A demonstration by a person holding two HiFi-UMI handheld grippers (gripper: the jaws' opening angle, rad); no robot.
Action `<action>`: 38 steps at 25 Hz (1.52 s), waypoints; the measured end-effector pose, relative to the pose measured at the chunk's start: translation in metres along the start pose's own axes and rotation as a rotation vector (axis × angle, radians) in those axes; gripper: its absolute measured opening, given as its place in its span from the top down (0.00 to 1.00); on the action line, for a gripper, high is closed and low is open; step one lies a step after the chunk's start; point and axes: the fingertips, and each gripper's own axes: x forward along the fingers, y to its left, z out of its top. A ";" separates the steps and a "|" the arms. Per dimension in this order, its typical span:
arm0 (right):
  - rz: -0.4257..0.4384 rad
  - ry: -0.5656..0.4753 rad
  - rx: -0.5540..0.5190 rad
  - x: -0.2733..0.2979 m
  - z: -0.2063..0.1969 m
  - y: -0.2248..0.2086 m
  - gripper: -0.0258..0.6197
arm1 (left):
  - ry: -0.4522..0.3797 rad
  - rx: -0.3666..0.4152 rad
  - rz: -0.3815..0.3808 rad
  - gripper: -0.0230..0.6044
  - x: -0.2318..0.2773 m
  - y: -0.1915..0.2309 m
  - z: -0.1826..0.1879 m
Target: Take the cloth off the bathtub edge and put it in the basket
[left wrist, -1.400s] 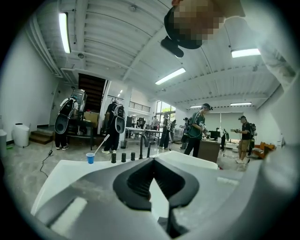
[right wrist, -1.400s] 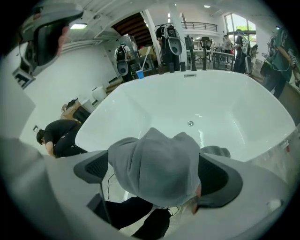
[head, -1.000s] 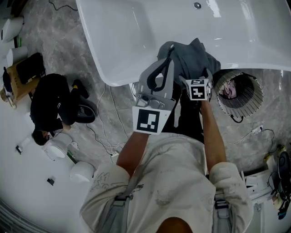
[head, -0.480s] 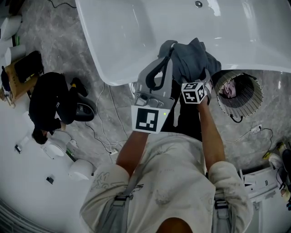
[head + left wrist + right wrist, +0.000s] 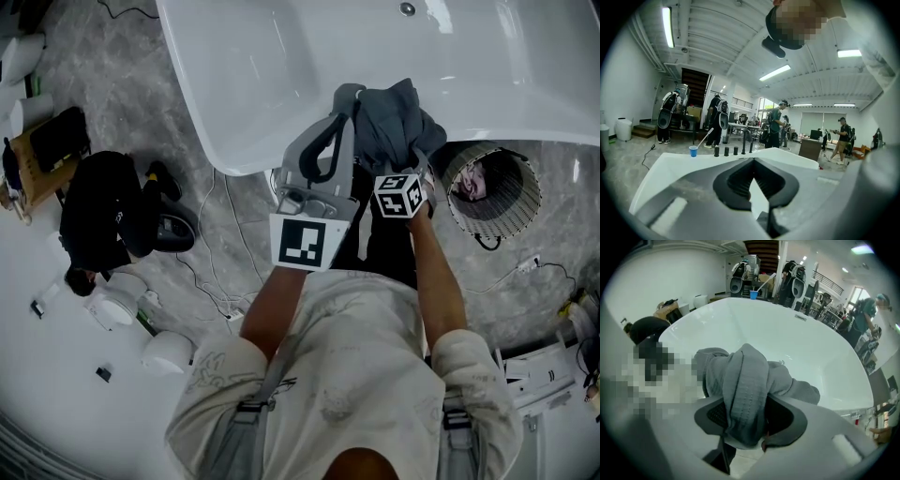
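A grey cloth (image 5: 394, 120) lies bunched over the near edge of the white bathtub (image 5: 234, 155). My right gripper (image 5: 409, 159) points steeply down into it. In the right gripper view a thick fold of the cloth (image 5: 745, 380) runs between the pads; the right gripper (image 5: 747, 417) has just been closing its jaws and now pinches that fold. My left gripper (image 5: 344, 96) hovers beside the cloth on its left, over the tub rim, jaws together and holding nothing. The round wicker basket (image 5: 534, 202) stands on the floor right of the cloth.
A person in black (image 5: 103, 216) crouches on the floor at the left, near cables (image 5: 225, 272) and white round items (image 5: 117, 305). The basket has something pinkish inside. In the left gripper view, people (image 5: 776, 124) stand beyond the tub; a blue cup (image 5: 693, 151) sits on its far rim.
The right gripper has rolled at the wrist, its marker cube turning, and its jaws have closed onto the cloth. The left gripper has stayed where it was.
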 end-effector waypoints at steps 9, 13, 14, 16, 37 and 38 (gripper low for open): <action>0.120 0.027 0.144 -0.009 -0.005 0.000 0.75 | -0.020 0.012 -0.024 0.97 -0.010 -0.015 0.013; 0.139 0.020 0.155 -0.018 0.002 -0.001 0.77 | -0.023 0.002 -0.025 0.97 -0.015 -0.016 0.019; 0.141 0.016 0.156 -0.021 0.004 -0.001 0.77 | -0.026 -0.002 -0.025 0.97 -0.015 -0.017 0.021; 0.144 0.005 0.158 -0.029 0.006 -0.001 0.77 | -0.030 0.000 -0.031 0.97 -0.016 -0.019 0.025; 0.083 -0.302 0.248 -0.188 0.061 -0.046 0.78 | -0.176 0.072 -0.128 0.97 -0.043 -0.080 0.106; 0.074 -0.328 0.249 -0.198 0.067 -0.051 0.78 | -0.183 0.076 -0.130 0.97 -0.045 -0.082 0.108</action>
